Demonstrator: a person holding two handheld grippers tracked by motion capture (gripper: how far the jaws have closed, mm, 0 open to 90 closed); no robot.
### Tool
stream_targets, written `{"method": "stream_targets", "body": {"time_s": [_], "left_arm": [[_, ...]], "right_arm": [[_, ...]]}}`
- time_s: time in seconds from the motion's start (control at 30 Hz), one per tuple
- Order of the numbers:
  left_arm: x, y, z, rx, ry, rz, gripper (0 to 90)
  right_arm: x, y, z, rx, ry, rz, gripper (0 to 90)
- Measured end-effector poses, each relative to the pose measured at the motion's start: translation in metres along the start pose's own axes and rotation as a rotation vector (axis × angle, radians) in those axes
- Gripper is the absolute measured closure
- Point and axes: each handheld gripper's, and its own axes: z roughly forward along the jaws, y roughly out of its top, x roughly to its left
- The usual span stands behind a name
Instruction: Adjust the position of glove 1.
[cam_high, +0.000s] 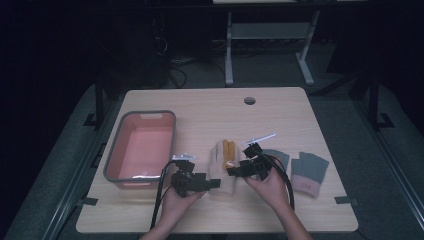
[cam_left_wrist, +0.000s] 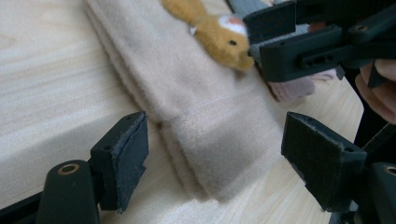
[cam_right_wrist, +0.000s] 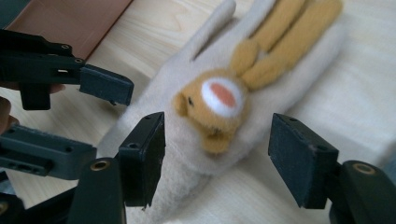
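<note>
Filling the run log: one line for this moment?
left gripper: open, at glove cuff | right gripper: open, over rabbit patch | bin: empty

One beige glove (cam_high: 223, 167) with a stuffed rabbit (cam_right_wrist: 219, 105) on it; two grey gloves, one (cam_high: 278, 157) beside the right gripper (cam_high: 239, 170) and one (cam_high: 309, 173) farther right; one pink bin (cam_high: 141, 145); two grippers, left (cam_high: 212, 183) and right; one surface (cam_high: 210, 110).

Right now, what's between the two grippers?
The beige rabbit glove lies between the left gripper and right gripper, per the high view.
</note>
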Motion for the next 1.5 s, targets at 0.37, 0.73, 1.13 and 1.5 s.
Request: {"method": "stream_targets", "body": {"time_s": [0.37, 0.73, 1.13, 1.5], "left_arm": [[0.005, 0.000, 0.007, 0.047, -0.002, -0.041, 32.2], [0.010, 0.000, 0.013, 0.053, -0.007, -0.043, 38.3], [0.020, 0.001, 0.017, 0.064, -0.102, -0.051, 49.3], [0.019, 0.001, 0.019, 0.069, -0.104, -0.027, 54.4]], "right_arm": [[-0.010, -0.018, 0.013, -0.007, 0.055, 0.117, 38.9], [-0.013, -0.027, 0.021, -0.025, 0.080, 0.174, 41.9], [-0.016, -0.038, 0.025, -0.082, 0.157, 0.311, 55.5], [-0.015, -0.042, 0.028, -0.105, 0.190, 0.344, 59.3]]}}
